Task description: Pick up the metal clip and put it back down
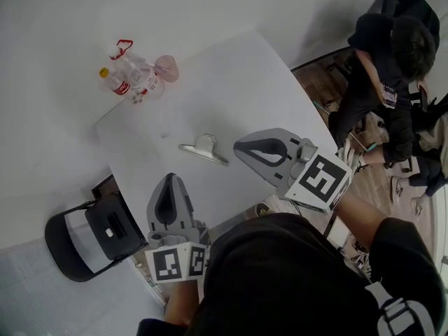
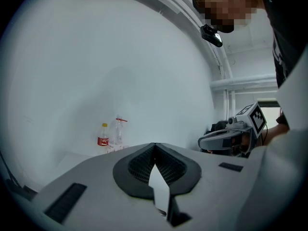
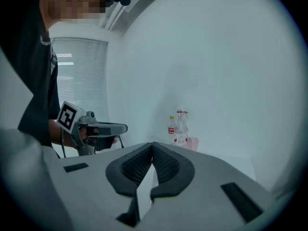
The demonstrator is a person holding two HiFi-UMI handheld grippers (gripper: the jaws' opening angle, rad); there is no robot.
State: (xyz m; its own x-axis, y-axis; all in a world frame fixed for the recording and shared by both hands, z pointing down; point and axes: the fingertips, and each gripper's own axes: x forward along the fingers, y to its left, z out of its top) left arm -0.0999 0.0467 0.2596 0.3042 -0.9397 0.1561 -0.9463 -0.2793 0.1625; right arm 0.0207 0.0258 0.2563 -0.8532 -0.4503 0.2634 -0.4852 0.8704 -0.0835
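The metal clip (image 1: 203,148), silver with a raised handle, lies on the white table (image 1: 231,75) near its middle. My right gripper (image 1: 241,148) hovers just right of the clip, shut and empty, with its tips close to the clip's right end. My left gripper (image 1: 168,182) is nearer the table's front edge, below and left of the clip, jaws closed on nothing. In the left gripper view the tips (image 2: 154,146) meet. In the right gripper view the tips (image 3: 153,144) meet too. The jaw bodies hide the clip in both gripper views.
Plastic bottles (image 1: 129,79) and a pink cup (image 1: 166,67) stand at the table's far left corner. A black chair (image 1: 94,233) sits by the table's near left. A person in black (image 1: 392,68) sits beyond the table's right edge.
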